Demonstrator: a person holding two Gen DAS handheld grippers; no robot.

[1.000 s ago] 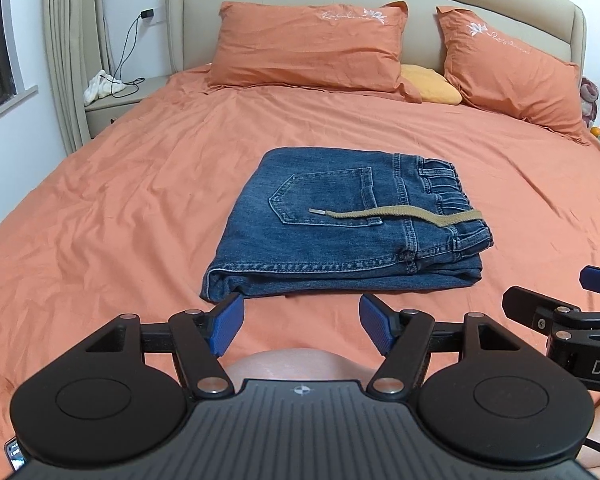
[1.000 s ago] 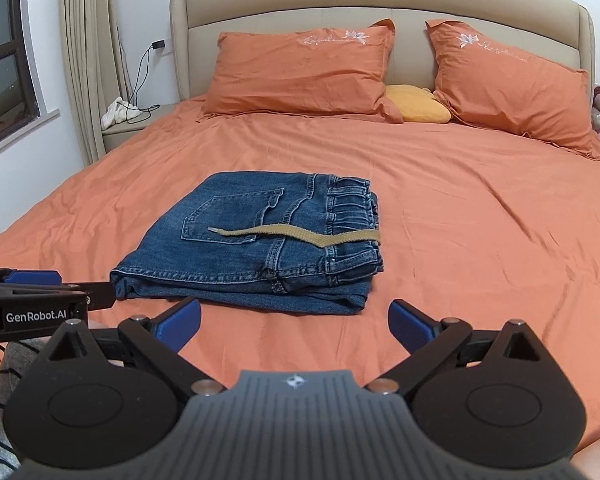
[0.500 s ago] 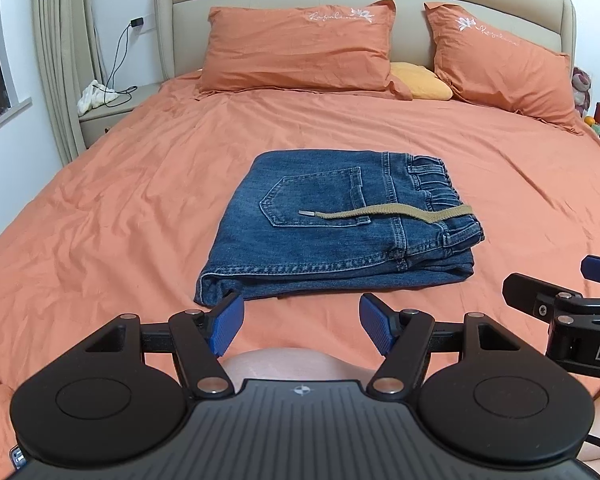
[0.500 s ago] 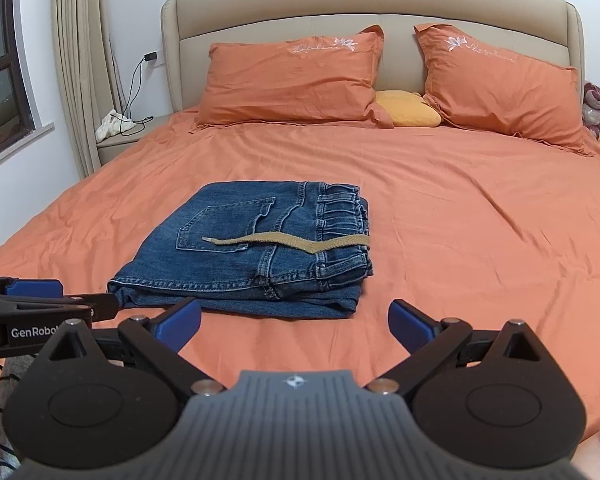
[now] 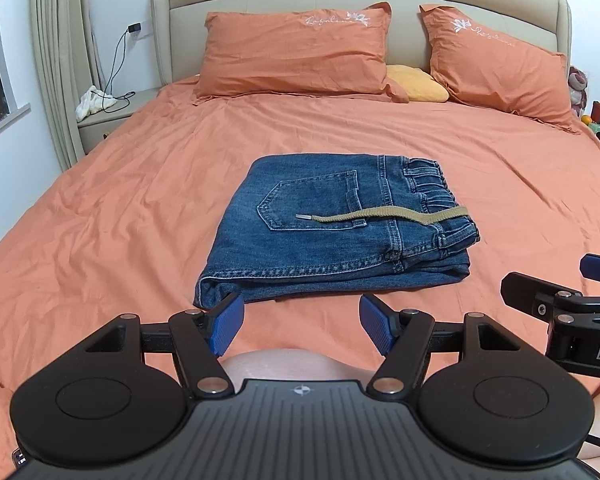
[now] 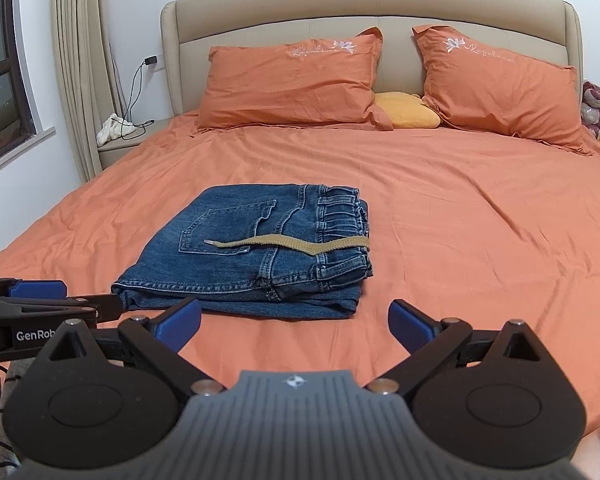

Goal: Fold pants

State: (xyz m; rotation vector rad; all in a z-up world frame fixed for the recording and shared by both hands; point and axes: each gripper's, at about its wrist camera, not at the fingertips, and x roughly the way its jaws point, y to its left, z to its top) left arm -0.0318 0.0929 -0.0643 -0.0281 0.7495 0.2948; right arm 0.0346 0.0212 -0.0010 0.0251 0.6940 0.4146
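Both tools, left [image 5: 300,322] and right [image 6: 295,322], hang released near the bed's [image 5: 100,216] foot edge; the folded pants [image 5: 332,228] look heavy, soft, best gripped at the thick waistband.

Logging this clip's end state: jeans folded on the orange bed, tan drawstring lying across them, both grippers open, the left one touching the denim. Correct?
Not quite. The left gripper touches nothing: in the left wrist view it hovers short of the folded jeans. The tan drawstring, orange bed and open right gripper are right.
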